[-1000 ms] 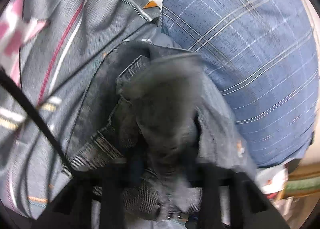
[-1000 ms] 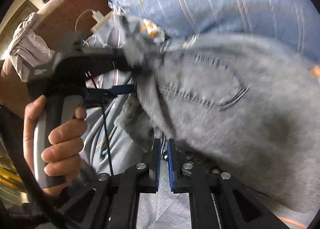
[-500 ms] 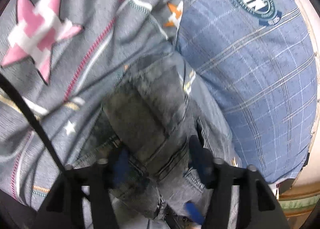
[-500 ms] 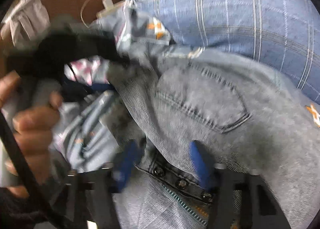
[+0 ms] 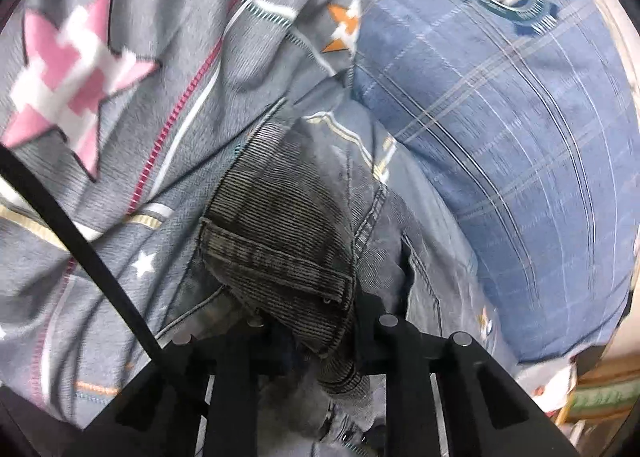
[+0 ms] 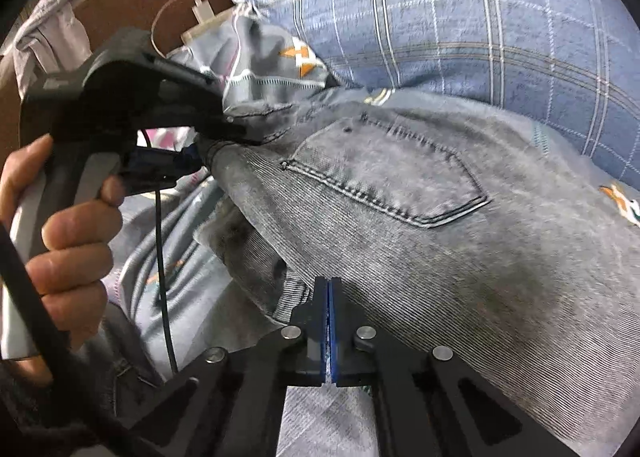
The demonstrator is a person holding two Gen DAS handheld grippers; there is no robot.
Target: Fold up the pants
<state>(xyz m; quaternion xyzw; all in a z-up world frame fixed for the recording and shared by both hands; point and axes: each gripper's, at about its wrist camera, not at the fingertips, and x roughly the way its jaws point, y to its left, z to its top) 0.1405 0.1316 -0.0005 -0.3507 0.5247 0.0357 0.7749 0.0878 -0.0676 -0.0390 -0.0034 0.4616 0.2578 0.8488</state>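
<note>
A: So, where do the jeans point(image 6: 420, 217) lie?

B: On a star-print sheet point(image 5: 132, 69), pushed up against a blue plaid pillow point(image 6: 480, 17). The back pocket faces up in the right view.

A: And the tongs?

B: The right gripper point(image 6: 329, 329) has its blue pads pressed together, with a thin edge of denim seemingly caught between them near the waistband. The left gripper point(image 6: 208, 145) pinches a thick bunched corner; its jaws are closing on that fold, and denim sits between them.

A: Why hold at two points like that?

B: My guess is that it lets the person lift and spread the waist end, so that one half can be laid over the other. A single pinch would leave the cloth sagging.

A: What does each camera add?

B: The left view shows the doubled cloth with its hem up close, humped over the fingers so that the pads are hidden. The pink star on the sheet is clear only there. The right view gives the whole of the other tool from the side, the hand point(image 6: 60, 241) on its handle, its cable, and a charger on the brown ledge behind.
</note>
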